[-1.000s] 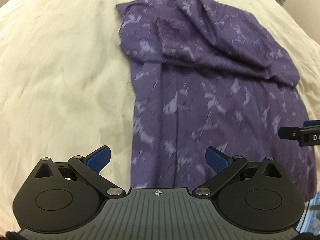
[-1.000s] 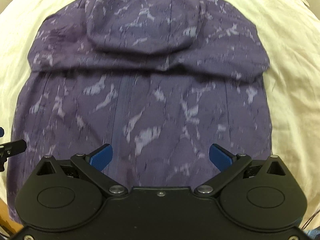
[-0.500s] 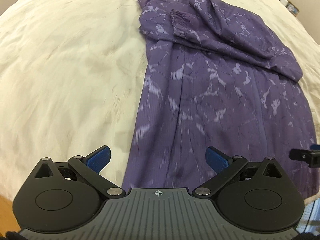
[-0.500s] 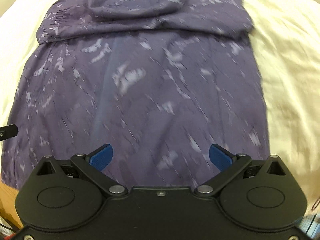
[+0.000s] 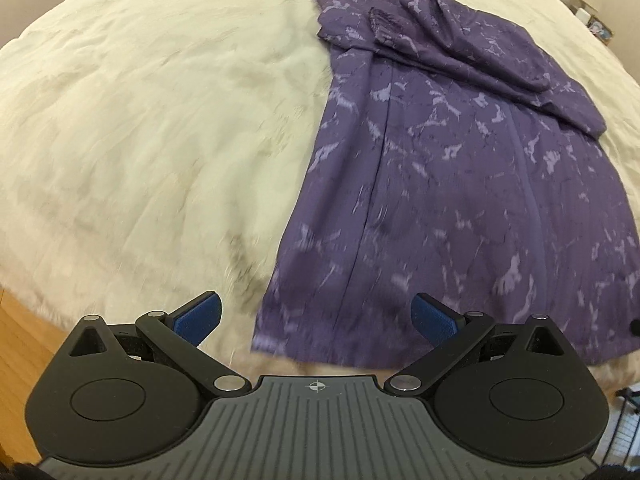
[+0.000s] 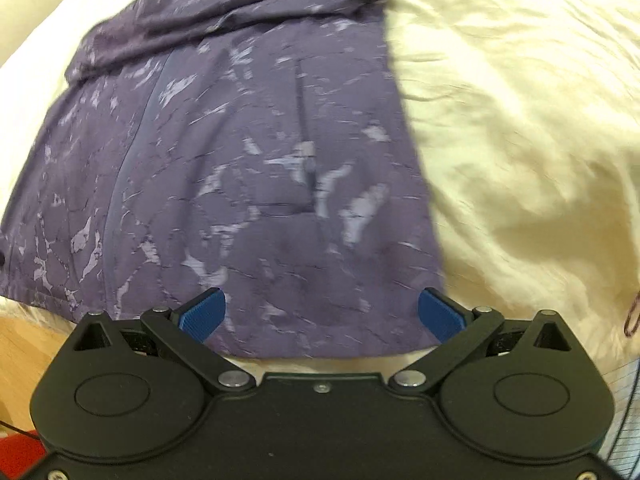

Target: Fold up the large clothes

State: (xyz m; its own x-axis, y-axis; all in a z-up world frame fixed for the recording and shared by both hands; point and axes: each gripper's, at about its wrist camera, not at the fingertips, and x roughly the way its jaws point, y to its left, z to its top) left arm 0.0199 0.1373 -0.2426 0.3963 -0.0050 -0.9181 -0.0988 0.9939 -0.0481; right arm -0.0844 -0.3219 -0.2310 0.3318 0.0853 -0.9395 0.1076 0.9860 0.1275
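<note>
Jacket (image 5: 460,184) hem lies just beyond both spread, empty pairs of fingers (image 6: 202,314).

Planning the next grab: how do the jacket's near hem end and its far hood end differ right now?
The near hem lies flat in a single layer, its edge straight. The far hood end is bunched, with the hood and a cuffed sleeve folded over the body. Both rest on the cream bedspread.

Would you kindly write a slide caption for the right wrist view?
Open right tongs hover over the near hem of a purple patterned jacket spread on a cream bedspread.
</note>
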